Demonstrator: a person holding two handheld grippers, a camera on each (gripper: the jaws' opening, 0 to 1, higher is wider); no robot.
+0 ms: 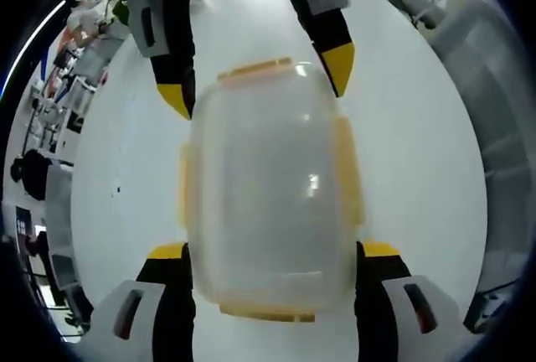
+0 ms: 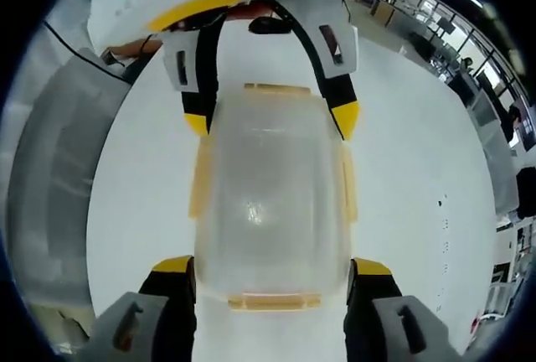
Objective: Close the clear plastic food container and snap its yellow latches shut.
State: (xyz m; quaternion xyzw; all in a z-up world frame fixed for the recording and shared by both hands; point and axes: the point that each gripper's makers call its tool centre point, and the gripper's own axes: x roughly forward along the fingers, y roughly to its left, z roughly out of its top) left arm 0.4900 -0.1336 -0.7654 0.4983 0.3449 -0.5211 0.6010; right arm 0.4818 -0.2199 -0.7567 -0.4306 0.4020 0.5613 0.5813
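— Where are your tongs right now?

— My left gripper [image 1: 272,282] is spread wide, one jaw on each side of the near end of the clear container [image 1: 270,186], close to its walls; I can't tell whether they touch. My right gripper [image 2: 272,287] straddles the opposite end the same way, wide open and holding nothing. Each shows in the other's view, at the far end of the box.

— And the box?

— Out on the open middle of the white table [image 1: 419,152], well away from its edges, lid [image 2: 268,194] seemingly resting on top.

— How will it handle?

— Light, thin, slick plastic, I'd judge (it may skate when pushed). I'd steady one end and press the yellow latches [image 1: 348,169] along the rim, never the flexing lid centre.
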